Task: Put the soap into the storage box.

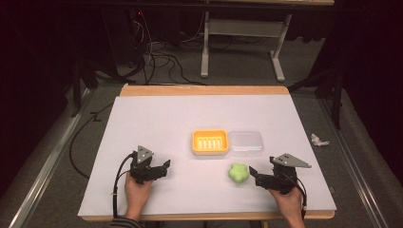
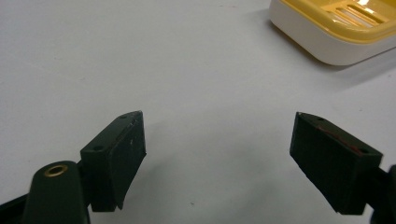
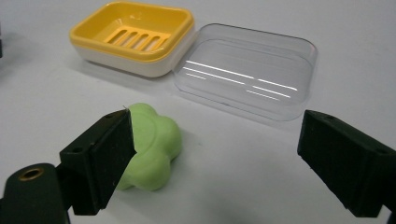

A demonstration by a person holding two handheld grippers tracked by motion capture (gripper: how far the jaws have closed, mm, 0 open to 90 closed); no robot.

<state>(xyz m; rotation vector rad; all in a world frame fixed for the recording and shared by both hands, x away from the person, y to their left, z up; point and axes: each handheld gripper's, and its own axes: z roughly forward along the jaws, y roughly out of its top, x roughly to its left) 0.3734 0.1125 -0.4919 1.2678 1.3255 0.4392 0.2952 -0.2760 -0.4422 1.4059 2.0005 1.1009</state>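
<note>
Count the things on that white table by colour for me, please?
Green: 1, the soap
Yellow: 1, the dish
Clear: 1, the lid
Black: 2, the left tongs and right tongs, each in a hand
Total: 5

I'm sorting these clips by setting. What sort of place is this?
Probably a lab recording bay: a white-topped table amid dark curtains, loose cables on the grey floor, and a yellow soap dish laid out as a prop.
</note>
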